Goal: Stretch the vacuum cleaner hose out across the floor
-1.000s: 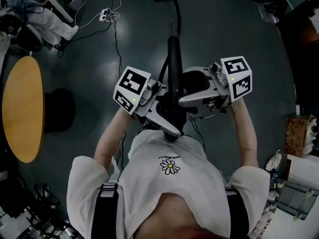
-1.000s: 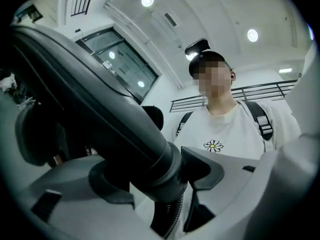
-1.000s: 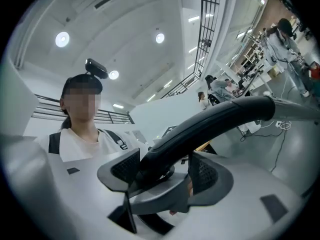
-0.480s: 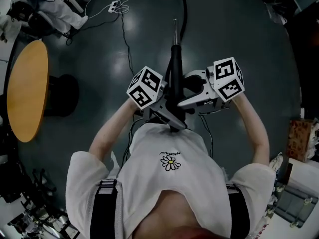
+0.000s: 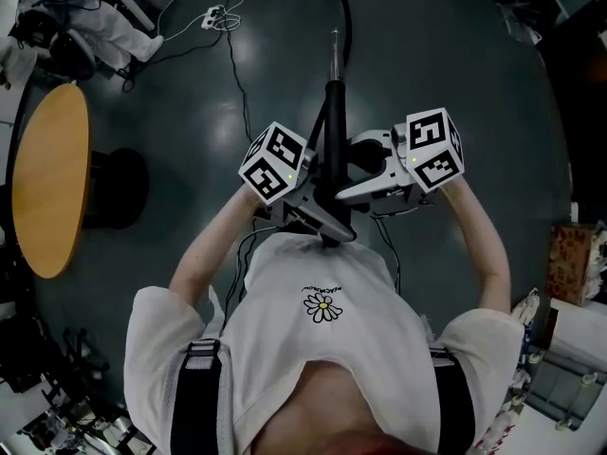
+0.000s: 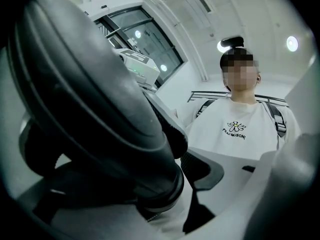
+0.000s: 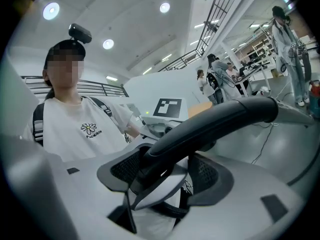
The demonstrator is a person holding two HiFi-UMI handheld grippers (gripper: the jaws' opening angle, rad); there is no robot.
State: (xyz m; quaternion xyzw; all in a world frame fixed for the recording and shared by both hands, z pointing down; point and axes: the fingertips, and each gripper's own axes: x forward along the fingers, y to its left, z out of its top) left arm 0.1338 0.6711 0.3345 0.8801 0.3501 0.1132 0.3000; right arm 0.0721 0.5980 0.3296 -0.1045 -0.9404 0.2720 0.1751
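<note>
Head view. Person in a white T-shirt (image 5: 322, 349), seen from above, with both bare forearms raised in front of the chest and elbows bent outward. The wrists converge on one spot. The left gripper (image 5: 321, 218) comes in from the left and the right gripper (image 5: 343, 195) from the right, marker cubes uppermost. Both sets of jaws close on the black handle (image 5: 333, 131) of the vacuum cleaner hose (image 5: 345, 15). The handle slopes away from the chest. Beyond it the hose runs up the picture over the dark floor (image 5: 455, 55) to a dark machine cut off by the top edge. A round wooden table (image 5: 47, 188) is at the left and a power strip (image 5: 213, 15) is far up left.

Left gripper view. The left gripper (image 6: 165, 199) points level, back at the person. The fat black handle (image 6: 90, 99) fills the left half and sits clamped between the pale jaws.

Right gripper view. The right gripper (image 7: 167, 176) is tipped slightly down. Its mesh-faced jaws grip the handle (image 7: 215, 121), which arcs off to the upper right. The left gripper's marker cube (image 7: 169, 106) is just behind (other people stand far off at the right).
</note>
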